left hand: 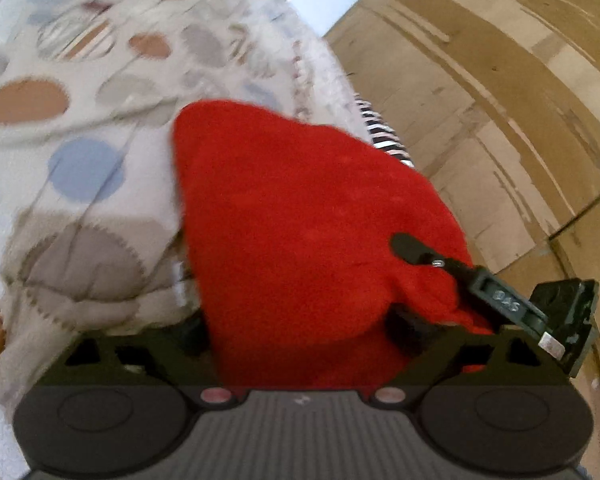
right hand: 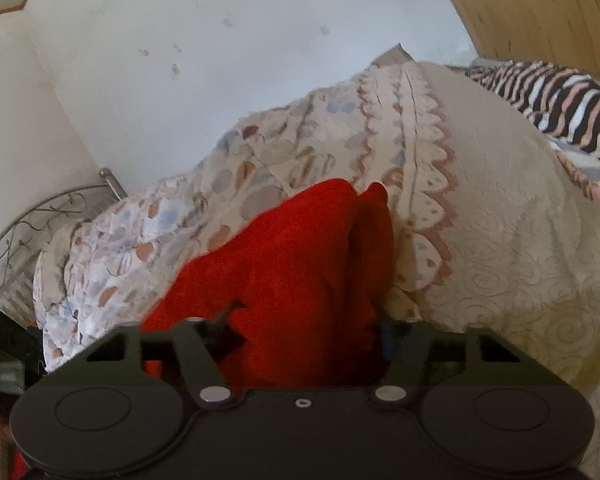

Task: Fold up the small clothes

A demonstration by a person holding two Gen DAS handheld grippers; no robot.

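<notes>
Both sets of jaws look clamped on a red cloth [left hand: 300, 216] that bunches up between and ahead of them, above the patterned bedspread [right hand: 480, 240]; folding well probably means keeping both grips level and lowering the cloth flat onto the bed.

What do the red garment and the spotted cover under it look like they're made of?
The red garment looks like fleece or terry: matte, with a fuzzy nap and no visible weave, draping in soft rounded folds. Motion blur leaves it open. The spotted cover looks like thin printed woven cotton, since it creases finely. The cream part of the bedspread appears quilted, with raised swirl stitching.
</notes>
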